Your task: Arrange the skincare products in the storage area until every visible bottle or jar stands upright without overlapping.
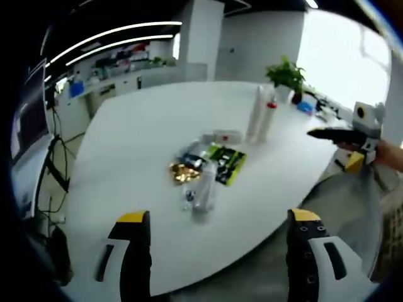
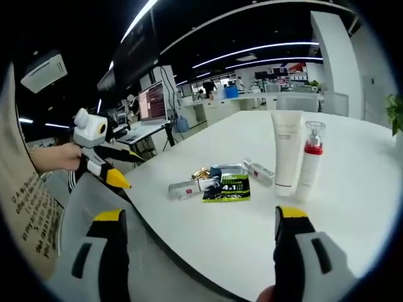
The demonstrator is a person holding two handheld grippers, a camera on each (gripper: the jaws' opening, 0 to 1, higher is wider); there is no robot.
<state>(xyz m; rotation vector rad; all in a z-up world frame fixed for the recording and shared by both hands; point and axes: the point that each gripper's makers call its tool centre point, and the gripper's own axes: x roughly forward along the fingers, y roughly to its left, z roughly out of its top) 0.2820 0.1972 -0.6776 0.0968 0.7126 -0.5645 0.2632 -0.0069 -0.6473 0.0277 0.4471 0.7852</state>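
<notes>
**Both claws wide and empty over the white table**

In the left gripper view my left claw (image 1: pixel 217 236) stands spread wide, nothing between its yellow-tipped jaws. Ahead at 12 o'clock the round white table (image 1: pixel 138 138) carries a loose cluster: a clear plastic bottle lying on its side (image 1: pixel 203 189), a green and black sachet (image 1: pixel 227 165) and a crumpled gold foil packet (image 1: pixel 182 172). At 1 o'clock a tall white tube (image 1: pixel 255 113) and a white pump bottle with a red collar (image 1: pixel 269 116) stand upright just beside each other. My right claw (image 1: pixel 327 133) enters at 3 o'clock.

In the right gripper view that right claw (image 2: pixel 201 233) is likewise wide open and empty. My left claw (image 2: pixel 123 170) shows at 9 o'clock.
</notes>
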